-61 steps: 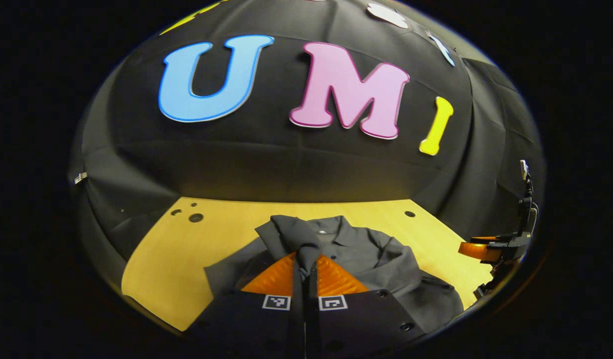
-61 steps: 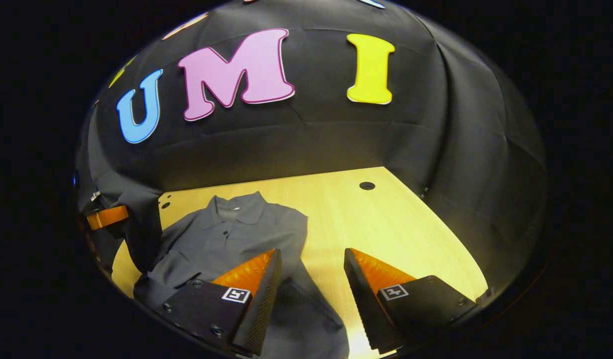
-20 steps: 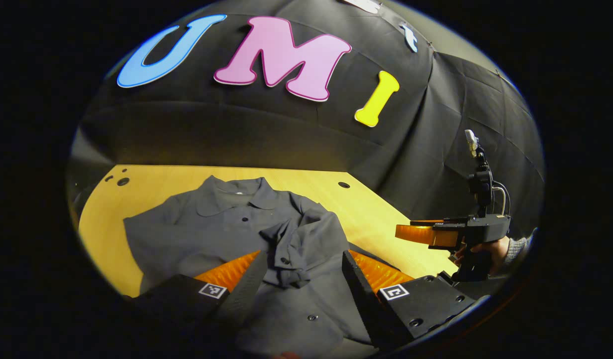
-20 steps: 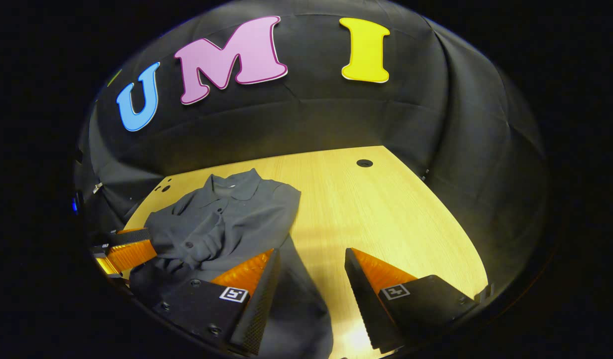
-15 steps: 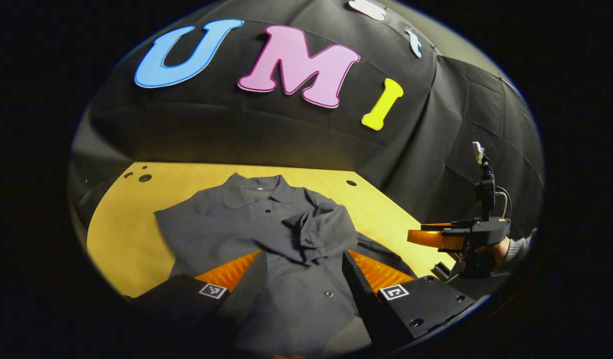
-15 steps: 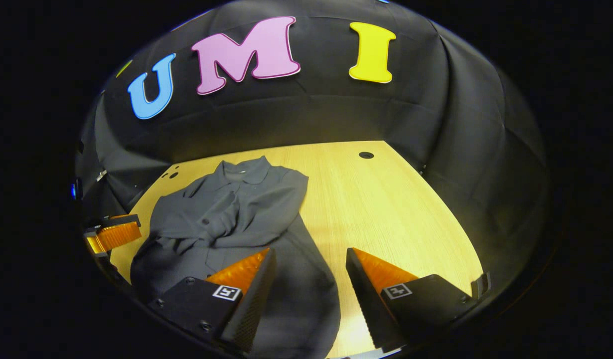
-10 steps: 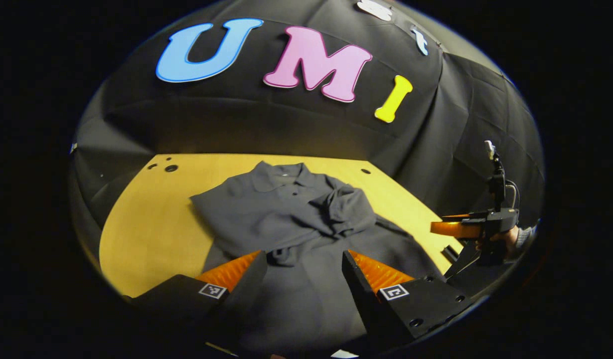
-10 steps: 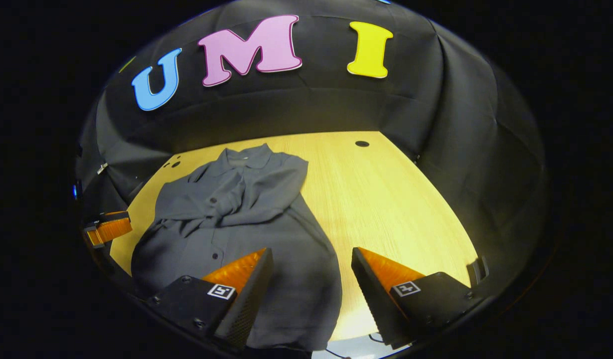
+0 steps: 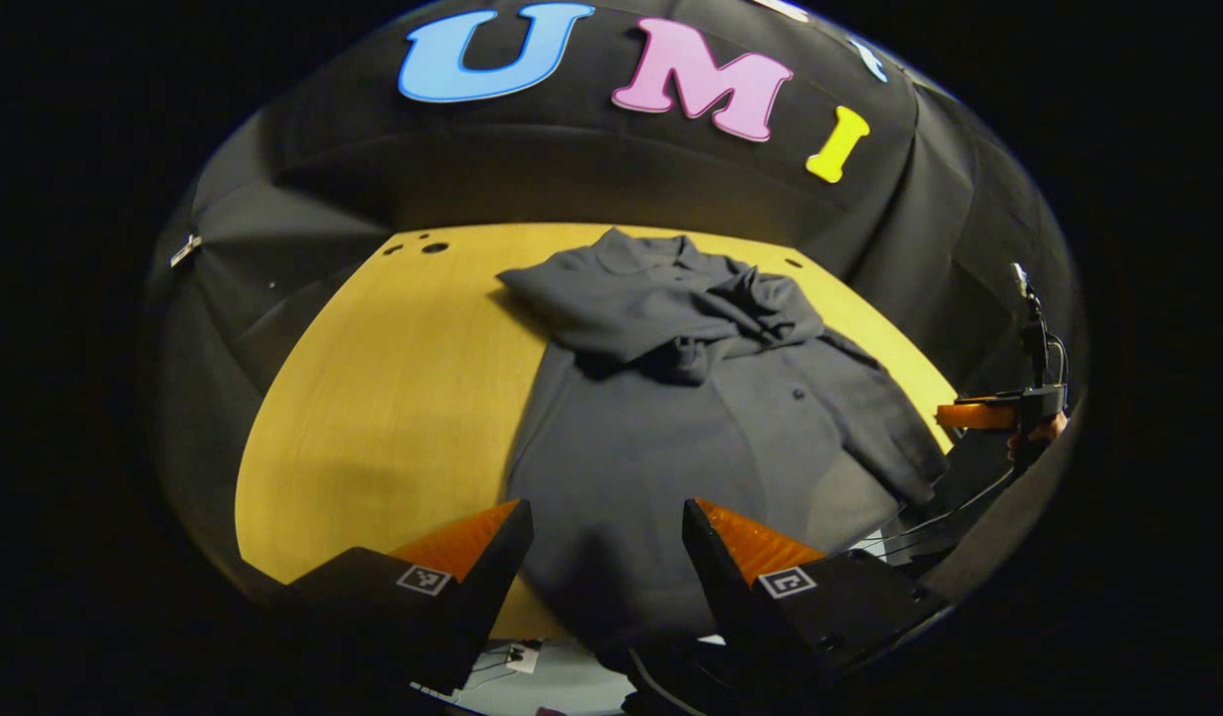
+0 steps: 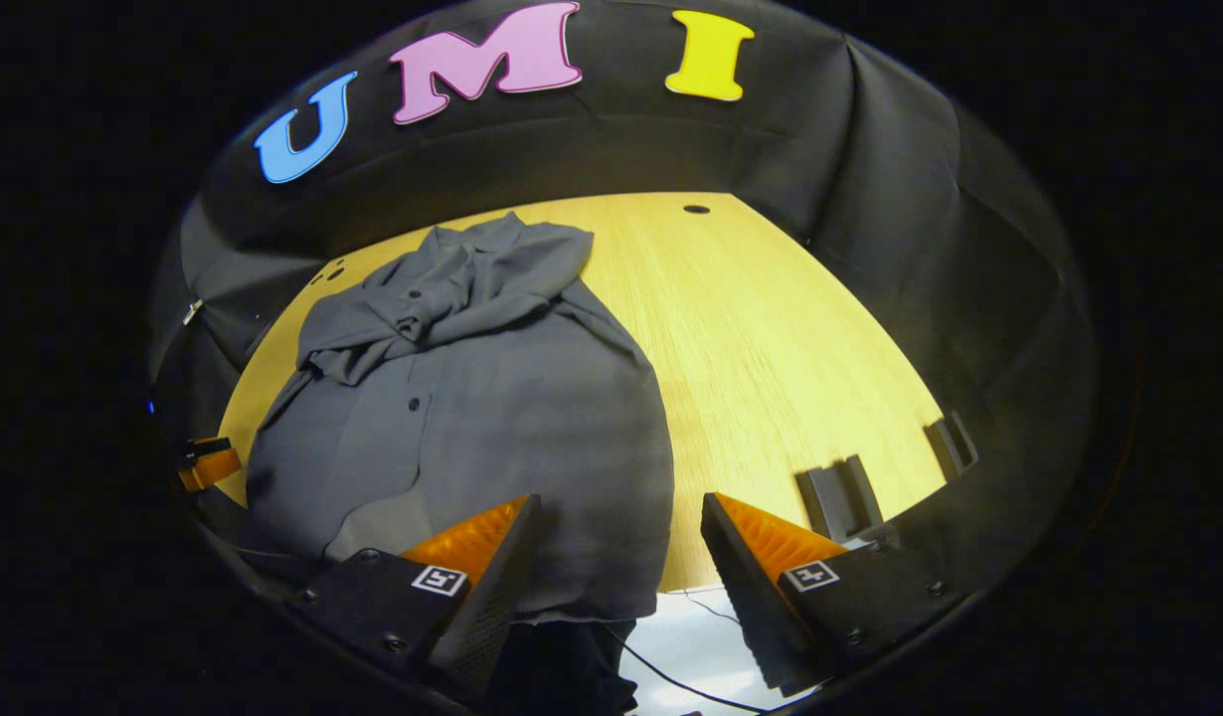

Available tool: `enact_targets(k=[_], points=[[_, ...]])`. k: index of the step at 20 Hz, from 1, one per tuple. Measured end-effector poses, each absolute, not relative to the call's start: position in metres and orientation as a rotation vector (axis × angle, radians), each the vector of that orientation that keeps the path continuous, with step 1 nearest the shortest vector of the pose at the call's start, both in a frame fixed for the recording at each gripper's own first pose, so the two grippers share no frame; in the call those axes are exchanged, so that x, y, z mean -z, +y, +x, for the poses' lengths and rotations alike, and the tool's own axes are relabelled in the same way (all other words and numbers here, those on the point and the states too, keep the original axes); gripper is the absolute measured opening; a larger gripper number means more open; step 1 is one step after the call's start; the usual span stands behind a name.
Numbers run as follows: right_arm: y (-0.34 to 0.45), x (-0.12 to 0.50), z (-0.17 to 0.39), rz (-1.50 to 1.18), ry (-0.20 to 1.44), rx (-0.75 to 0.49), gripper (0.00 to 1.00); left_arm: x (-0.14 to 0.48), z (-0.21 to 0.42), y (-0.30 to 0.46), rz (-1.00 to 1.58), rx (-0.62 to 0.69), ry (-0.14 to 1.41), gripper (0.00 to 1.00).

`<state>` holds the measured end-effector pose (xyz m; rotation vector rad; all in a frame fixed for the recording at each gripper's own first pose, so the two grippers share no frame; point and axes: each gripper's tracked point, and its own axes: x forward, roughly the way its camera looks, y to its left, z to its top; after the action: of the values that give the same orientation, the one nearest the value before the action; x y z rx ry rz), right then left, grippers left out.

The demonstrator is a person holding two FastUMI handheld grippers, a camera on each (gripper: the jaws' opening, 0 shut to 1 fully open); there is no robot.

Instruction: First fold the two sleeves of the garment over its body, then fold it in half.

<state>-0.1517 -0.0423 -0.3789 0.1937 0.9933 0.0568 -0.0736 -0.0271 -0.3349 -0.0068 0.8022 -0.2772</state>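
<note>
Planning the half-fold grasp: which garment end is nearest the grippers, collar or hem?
The hem, at the table's near edge, just ahead of the open left gripper; the collar lies at the far end.

Grey garment (image 9: 671,418) on wooden table (image 9: 393,378)

The left gripper (image 9: 604,542) is showing two wedge-shaped fingers (image 9: 741,542) with ribbed inner faces, each growing out of a black block carrying a small square black-and-white marker (image 9: 786,582) and round screw heads. The right gripper (image 10: 619,542) is wearing the same build, with its own square markers (image 10: 437,580) and screws. In the left gripper view, the other gripper's dark body is carrying a thin upright mast with a looping cable.
</note>
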Motion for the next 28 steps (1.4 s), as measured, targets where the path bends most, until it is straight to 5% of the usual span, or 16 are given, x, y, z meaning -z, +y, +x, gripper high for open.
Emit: enact_targets(k=[6,16,18,21,28], points=[[-0.034,0.407,-0.171,0.220,1.080,-0.062,0.99,0.370,-0.099,-0.014,0.019,0.254,0.908,0.92],[-0.007,0.429,-0.153,0.124,1.070,-0.137,1.00,0.394,-0.080,-0.033,0.145,0.242,0.978,0.98],[0.004,0.428,-0.146,0.122,1.056,-0.177,0.90,0.395,-0.077,-0.045,0.142,0.284,0.993,0.66],[0.033,0.425,-0.132,0.149,1.057,-0.288,0.10,0.393,-0.069,-0.059,0.068,0.309,1.028,0.12],[0.031,0.403,-0.119,0.285,1.030,-0.272,0.05,0.363,-0.053,-0.057,-0.058,0.250,0.983,0.06]])
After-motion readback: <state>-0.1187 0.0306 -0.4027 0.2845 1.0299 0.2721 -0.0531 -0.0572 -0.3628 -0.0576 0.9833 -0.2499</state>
